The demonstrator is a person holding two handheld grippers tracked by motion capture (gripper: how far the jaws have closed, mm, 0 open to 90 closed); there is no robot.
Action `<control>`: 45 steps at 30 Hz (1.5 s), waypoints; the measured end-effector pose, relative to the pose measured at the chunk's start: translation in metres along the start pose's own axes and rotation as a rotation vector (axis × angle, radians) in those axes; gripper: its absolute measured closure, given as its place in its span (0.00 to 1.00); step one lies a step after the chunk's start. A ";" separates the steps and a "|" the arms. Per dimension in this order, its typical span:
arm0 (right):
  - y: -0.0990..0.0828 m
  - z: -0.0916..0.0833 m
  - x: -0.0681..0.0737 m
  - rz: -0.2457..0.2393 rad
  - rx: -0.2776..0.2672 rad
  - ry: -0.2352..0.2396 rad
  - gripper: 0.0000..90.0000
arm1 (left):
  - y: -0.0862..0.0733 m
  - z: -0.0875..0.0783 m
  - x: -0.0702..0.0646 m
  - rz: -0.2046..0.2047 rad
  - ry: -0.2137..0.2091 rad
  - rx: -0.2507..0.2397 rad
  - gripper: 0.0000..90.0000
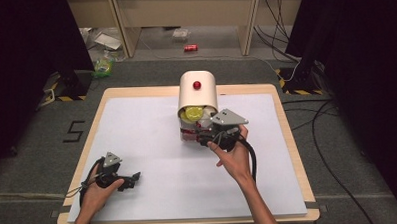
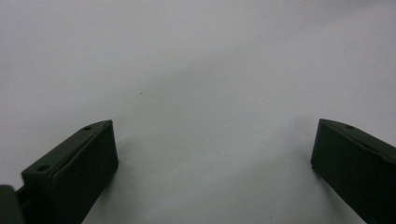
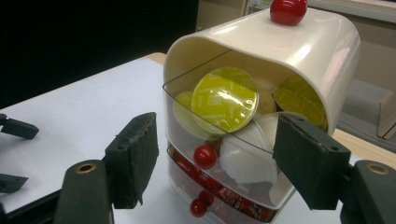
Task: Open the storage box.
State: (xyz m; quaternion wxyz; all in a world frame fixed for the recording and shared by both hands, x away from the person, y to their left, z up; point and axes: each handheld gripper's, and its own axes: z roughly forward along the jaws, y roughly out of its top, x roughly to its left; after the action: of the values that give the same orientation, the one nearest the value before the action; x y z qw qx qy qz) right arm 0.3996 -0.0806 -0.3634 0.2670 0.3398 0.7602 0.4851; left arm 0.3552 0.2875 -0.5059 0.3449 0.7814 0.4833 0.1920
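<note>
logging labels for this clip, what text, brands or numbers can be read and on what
"5": black mark on the grey floor left of the table.
Print on the yellow-green foil capsule lid in the cream drawer box: too blurred to read.
Red can on the floor: too small to read.

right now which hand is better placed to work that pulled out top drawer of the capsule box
Right. The right gripper sits at the capsule box, jaws open before its top drawer. The left gripper rests apart, near the table's left edge.
</note>
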 end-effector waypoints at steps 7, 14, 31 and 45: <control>0.003 0.008 0.001 -0.018 0.008 0.000 0.35 | 0.000 0.000 0.000 0.000 0.000 0.000 0.00; 0.002 0.019 0.001 -0.004 0.017 0.015 0.36 | 0.000 0.000 0.000 0.000 0.000 -0.001 0.00; 0.001 0.024 -0.007 0.035 0.068 0.051 0.36 | 0.000 0.000 0.000 0.000 0.001 -0.001 0.00; 0.000 0.009 0.000 -0.007 0.125 0.086 0.39 | 0.000 0.000 0.000 -0.001 0.001 -0.002 0.00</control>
State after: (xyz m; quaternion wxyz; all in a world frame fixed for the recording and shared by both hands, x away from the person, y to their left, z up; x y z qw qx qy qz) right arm 0.4061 -0.0751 -0.3672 0.2140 0.3320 0.8010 0.4499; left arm 0.3549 0.2873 -0.5060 0.3456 0.7807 0.4836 0.1928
